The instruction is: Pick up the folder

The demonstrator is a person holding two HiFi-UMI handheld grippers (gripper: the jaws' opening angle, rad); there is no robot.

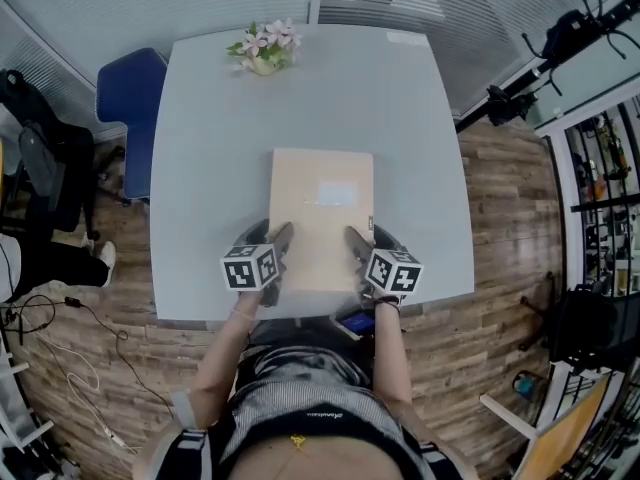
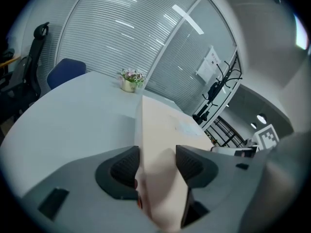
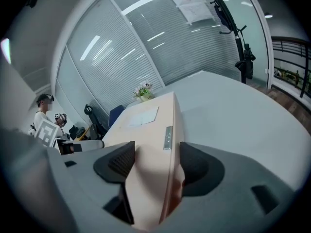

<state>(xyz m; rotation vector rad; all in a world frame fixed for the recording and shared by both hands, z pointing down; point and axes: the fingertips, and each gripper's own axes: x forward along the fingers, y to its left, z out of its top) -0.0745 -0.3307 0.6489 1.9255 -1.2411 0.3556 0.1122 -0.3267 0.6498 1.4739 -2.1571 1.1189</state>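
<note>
From the head view, we see the tan folder on the near half of the counter, with the left claw and right claw at its near corners. Only the gripper views settle the grip: each claw is clamped across the folder's thickness, pads pressing. The right gripper view alone shows a metal strip on the folder's edge.

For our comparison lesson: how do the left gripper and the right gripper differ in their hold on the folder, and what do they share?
The left gripper holds the folder at its near left edge; the right gripper holds the near right edge. The right gripper's fingers sit just short of a small metal strip on that edge; the left gripper's edge is plain. Both are shut on the folder.
</note>
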